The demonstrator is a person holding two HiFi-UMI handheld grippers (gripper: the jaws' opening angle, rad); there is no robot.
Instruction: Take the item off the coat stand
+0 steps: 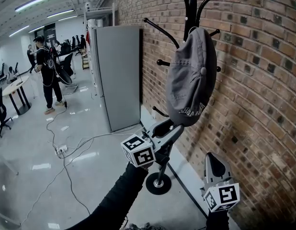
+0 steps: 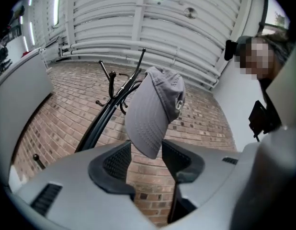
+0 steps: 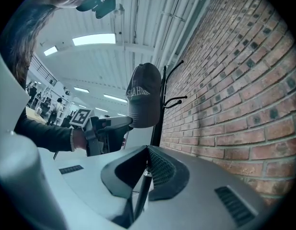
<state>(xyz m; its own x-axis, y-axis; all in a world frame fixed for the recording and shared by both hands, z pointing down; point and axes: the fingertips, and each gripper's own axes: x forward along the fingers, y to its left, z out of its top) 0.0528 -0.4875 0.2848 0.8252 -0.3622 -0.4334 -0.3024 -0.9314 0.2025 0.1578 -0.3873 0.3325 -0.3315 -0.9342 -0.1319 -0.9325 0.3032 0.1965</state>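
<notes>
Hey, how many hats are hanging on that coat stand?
1: a grey fabric baseball cap hangs on the black metal coat stand beside the brick wall, its brim between the open jaws of the left gripper. More could hang hidden behind it.

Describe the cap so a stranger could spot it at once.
Against the brick wall stands a black coat stand. High on it hangs a grey baseball cap, brim down, the only item among bare hooks.
</notes>
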